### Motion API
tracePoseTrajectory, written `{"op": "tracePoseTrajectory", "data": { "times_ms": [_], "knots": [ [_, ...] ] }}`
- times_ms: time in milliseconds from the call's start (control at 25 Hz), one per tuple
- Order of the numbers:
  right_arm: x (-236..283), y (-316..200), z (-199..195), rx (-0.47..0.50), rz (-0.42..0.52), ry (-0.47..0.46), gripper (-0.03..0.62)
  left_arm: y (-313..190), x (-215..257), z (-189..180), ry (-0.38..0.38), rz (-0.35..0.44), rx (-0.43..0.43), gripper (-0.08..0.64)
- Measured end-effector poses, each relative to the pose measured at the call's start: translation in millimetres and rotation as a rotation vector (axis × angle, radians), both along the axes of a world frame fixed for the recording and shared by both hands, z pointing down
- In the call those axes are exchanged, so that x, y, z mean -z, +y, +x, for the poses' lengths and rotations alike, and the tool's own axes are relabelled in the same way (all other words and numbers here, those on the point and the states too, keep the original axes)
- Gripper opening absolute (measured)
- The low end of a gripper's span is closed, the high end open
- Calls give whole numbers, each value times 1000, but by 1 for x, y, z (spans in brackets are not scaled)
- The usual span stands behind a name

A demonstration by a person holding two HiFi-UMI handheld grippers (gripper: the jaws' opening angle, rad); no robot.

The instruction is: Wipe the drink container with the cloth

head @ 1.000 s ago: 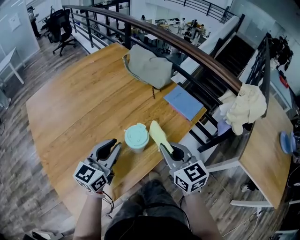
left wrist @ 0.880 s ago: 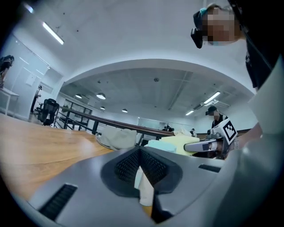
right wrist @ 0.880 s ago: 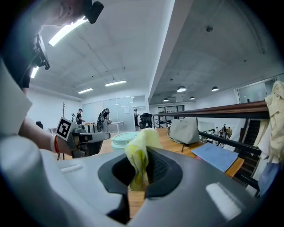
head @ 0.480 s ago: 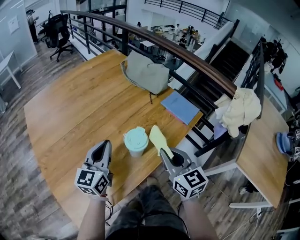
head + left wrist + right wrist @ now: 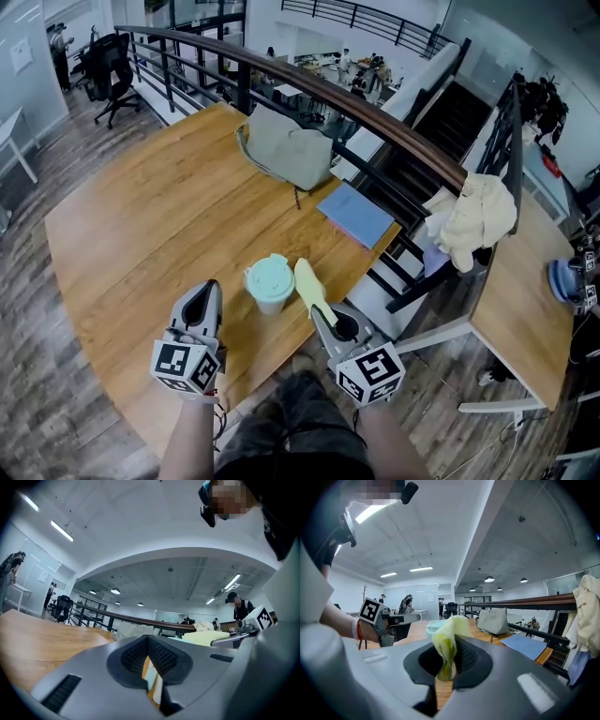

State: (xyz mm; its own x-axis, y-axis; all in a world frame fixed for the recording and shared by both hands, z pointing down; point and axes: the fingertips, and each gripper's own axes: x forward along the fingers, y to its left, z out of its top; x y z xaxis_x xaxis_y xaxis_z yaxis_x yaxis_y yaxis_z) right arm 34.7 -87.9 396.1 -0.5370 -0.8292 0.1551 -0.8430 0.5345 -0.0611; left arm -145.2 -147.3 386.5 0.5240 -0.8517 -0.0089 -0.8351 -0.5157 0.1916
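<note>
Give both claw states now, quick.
Left claw: closed, empty.
Right claw: closed on the cloth.

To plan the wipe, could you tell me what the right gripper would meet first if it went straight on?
Probably the drink container: it stands just beyond the cloth held in the right gripper, slightly left of its line, though depth is unclear.

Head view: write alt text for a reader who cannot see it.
A person's right tool pinches a yellow cloth beside a mint lidded cup on a wooden table. The left tool, shut and empty, is left of the cup.
</note>
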Motion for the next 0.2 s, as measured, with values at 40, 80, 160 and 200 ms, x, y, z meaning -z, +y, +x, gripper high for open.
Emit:
{"op": "tracePoseTrajectory", "data": {
  "times_ms": [40,80,160,200],
  "knots": [
    [2,-1,0,-2,4,1,23,0,1,0,4,4,1,-5],
    [4,-1,0,-2,9,3,23,-1,3,0,8,8,3,-5],
    [8,-2,-2,0,20,6,23,-1,7,-1,15,16,8,-5],
    [10,-2,-3,2,25,7,23,-1,9,-2,18,20,11,-5]
  ]
}}
